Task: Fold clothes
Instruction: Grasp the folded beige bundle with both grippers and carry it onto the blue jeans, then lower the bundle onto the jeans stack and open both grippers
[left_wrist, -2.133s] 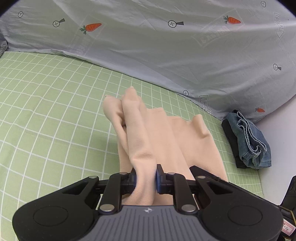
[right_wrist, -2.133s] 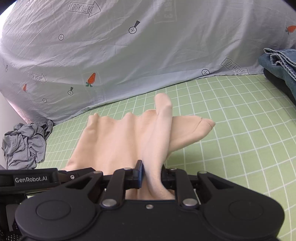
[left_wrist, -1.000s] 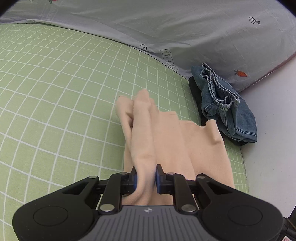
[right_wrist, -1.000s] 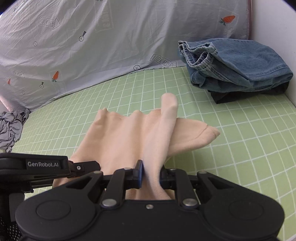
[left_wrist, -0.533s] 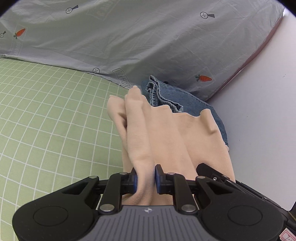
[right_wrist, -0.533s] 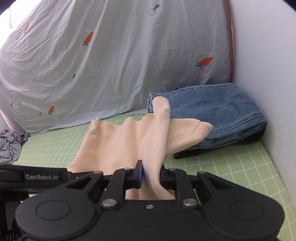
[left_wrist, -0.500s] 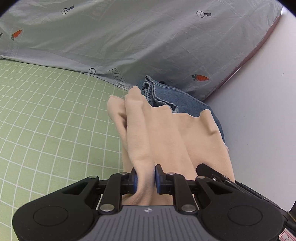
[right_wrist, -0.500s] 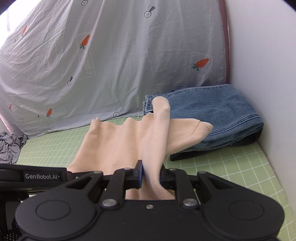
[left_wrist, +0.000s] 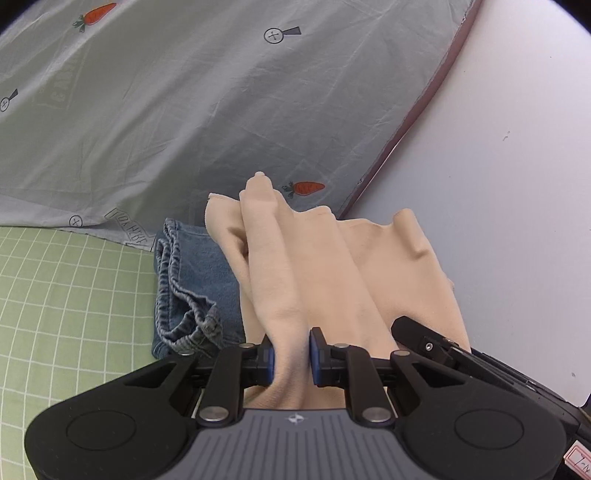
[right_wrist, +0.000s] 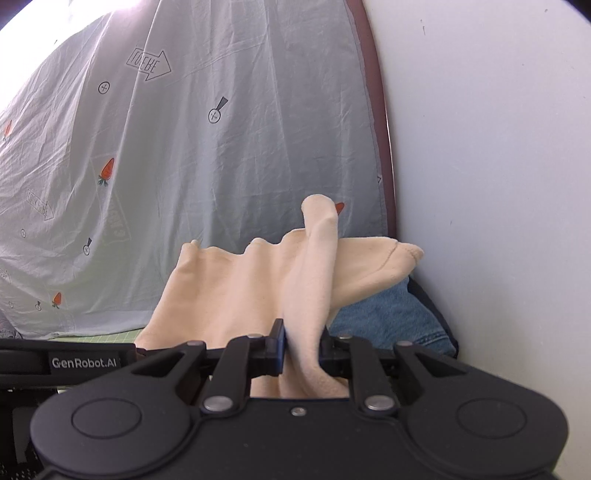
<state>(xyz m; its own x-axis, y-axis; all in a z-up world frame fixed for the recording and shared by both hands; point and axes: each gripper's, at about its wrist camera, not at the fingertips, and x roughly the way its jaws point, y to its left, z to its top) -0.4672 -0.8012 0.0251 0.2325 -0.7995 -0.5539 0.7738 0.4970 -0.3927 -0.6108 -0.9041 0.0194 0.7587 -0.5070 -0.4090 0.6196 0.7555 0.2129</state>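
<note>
Item 1: left gripper (left_wrist: 291, 354). Black body, blue pads. Jaws pressed together on a bunched fold of the peach garment (left_wrist: 332, 266); cloth fills the gap between the pads and rises toward 12 o'clock in the left wrist view.

Item 2: right gripper (right_wrist: 301, 347). Black body, one blue pad (right_wrist: 279, 341) showing at the left side of the pinch. Jaws clamped on another fold of the same peach garment (right_wrist: 258, 295); the fold stands up at 12 o'clock, and a rounded edge of the cloth juts out toward 2 o'clock.

Item 3: peach garment. Soft, pale, held off the surface between the two grippers, spanning from one pinch to the other with ripples along its far edge. It hangs over the folded jeans, close to the wall.

Item 4: folded jeans (left_wrist: 188, 280). Blue denim, stacked, hem edges frayed and facing 9 o'clock in the left wrist view. In the right wrist view the denim (right_wrist: 384, 317) shows under the garment at 4 o'clock, with a dark layer beneath it against the wall.

Item 5: green checked sheet (left_wrist: 66, 295). Covers the surface; white grid lines; lies at 9 o'clock of the jeans.

Item 6: grey carrot-print cloth (left_wrist: 184, 103). Hangs behind everything, printed with carrots, arrows and circled marks.

Item 7: white wall (left_wrist: 517, 166). At 2 o'clock, meeting the cloth along a dark red edge.
</note>
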